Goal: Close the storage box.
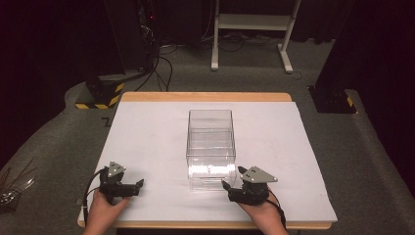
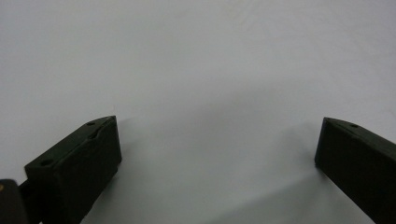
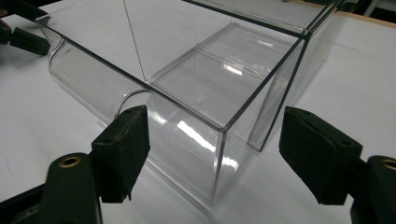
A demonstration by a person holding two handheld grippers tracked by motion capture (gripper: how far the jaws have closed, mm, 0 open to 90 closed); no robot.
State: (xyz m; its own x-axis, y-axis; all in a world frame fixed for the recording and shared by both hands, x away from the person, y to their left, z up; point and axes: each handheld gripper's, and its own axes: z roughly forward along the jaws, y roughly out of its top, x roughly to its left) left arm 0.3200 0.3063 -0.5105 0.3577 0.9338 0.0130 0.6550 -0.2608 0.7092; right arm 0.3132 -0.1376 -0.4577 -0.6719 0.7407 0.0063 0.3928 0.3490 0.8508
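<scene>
Just ahead of the right hand-held gripper (image 3: 215,149), the clear box (image 3: 196,88).

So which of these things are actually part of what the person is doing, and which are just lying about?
Part of the job:
- clear box, in the middle of the table
- right gripper, open, by the box's near corner
- left gripper, open over bare table

Just lying about:
- white frame on the floor behind
- cables on the floor
</scene>
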